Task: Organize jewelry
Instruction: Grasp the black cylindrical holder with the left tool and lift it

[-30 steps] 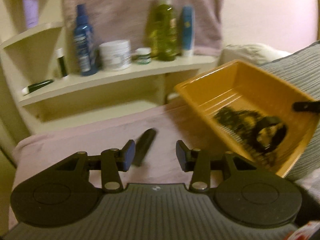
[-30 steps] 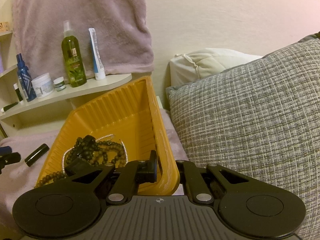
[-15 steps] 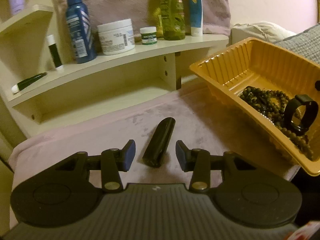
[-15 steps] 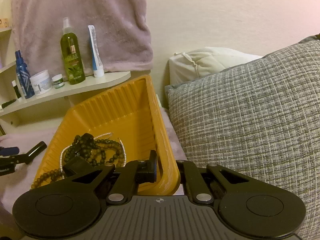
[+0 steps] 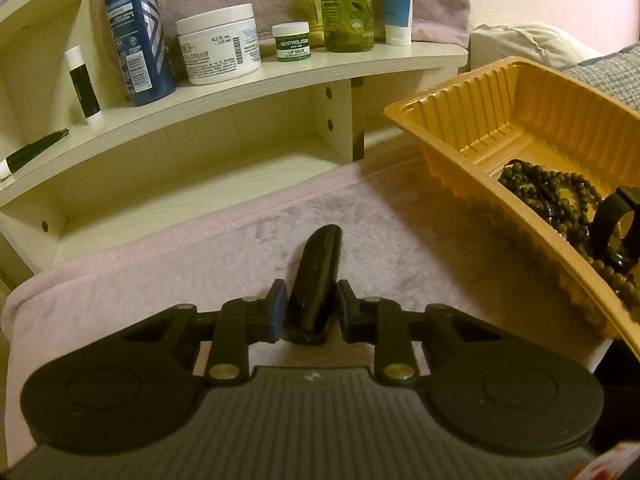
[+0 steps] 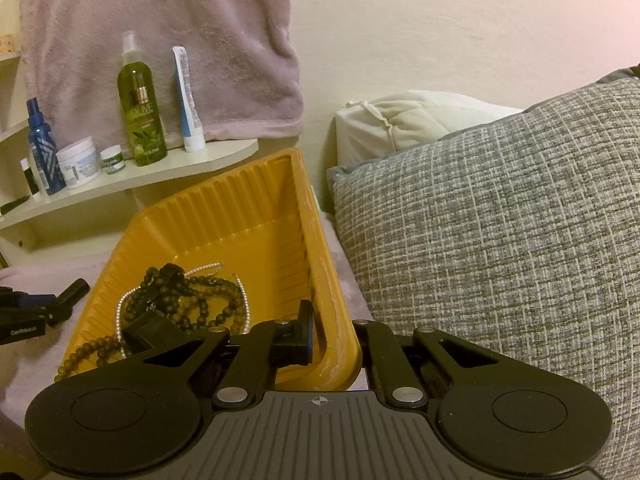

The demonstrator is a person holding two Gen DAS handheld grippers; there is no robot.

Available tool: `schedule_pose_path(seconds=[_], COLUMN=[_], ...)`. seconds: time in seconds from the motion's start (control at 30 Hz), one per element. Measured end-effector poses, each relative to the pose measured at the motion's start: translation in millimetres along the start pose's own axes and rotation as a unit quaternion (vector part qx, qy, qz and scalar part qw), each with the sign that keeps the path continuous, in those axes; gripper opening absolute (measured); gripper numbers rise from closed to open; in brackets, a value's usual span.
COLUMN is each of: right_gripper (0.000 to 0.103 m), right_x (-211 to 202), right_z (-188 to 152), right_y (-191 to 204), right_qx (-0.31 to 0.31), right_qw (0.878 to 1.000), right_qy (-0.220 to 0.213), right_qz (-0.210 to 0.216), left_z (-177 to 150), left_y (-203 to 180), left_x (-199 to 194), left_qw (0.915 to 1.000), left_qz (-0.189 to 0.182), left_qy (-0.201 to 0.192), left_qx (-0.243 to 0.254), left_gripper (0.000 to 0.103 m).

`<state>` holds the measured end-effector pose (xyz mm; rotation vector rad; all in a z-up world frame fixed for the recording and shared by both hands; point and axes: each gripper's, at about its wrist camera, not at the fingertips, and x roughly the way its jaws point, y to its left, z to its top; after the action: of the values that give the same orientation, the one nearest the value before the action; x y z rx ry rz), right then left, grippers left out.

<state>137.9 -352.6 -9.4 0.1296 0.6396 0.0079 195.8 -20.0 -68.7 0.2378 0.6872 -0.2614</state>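
A black tube [image 5: 316, 276] lies on the pink blanket [image 5: 160, 280], pointing away from me. My left gripper [image 5: 312, 312] straddles its near end; the jaws are closing and both pads sit against its sides. To the right stands a yellow ribbed tray [image 5: 460, 120] holding dark bead strands [image 5: 560, 192] and a black band [image 5: 616, 224]. In the right wrist view my right gripper [image 6: 334, 336] is shut on the tray's [image 6: 224, 208] near right wall. The beads [image 6: 192, 292] and a pearl strand [image 6: 120, 304] lie inside, and the left gripper [image 6: 24, 312] shows at the left edge.
A white shelf [image 5: 280, 76] behind the blanket carries a blue bottle [image 5: 136, 32], a white cream jar [image 5: 218, 44], a small green jar [image 5: 292, 40] and a green bottle [image 5: 348, 4]. A grey woven cushion [image 6: 500, 220] and a white pillow [image 6: 408, 120] crowd the tray's right side.
My left gripper came forward and down over the black tube, and its jaws narrowed from wide apart to the tube's sides. The right gripper and tray stayed put.
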Motion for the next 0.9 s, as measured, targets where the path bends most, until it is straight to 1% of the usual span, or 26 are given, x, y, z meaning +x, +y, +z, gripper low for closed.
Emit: schedule_pose_path(seconds=[0.37,0.73,0.9], right_gripper=[0.007,0.007,0.007], right_x=[0.4,-2.5,-3.4], right_z=[-0.4,1.3,1.6], right_y=[-0.7,-1.1,0.2], right_qx=[-0.001,0.000,0.000], right_qw=[1.000,1.000,1.000], right_qy=[-0.001,-0.004,-0.006], right_qz=[0.001,0.004,0.005], left_z=[-2.8,-2.2,3.3], left_y=[-1.8,10.5,12.2], left_x=[-16.2,-53.4,-68.0], left_qw=[0.9999,0.9985,0.9978], left_qz=[-0.002,0.012,0.013], left_qy=[-0.009,-0.031,-0.043], left_qx=[-0.012,-0.043,-0.049], left_gripper=[0.021,0.021,0.021])
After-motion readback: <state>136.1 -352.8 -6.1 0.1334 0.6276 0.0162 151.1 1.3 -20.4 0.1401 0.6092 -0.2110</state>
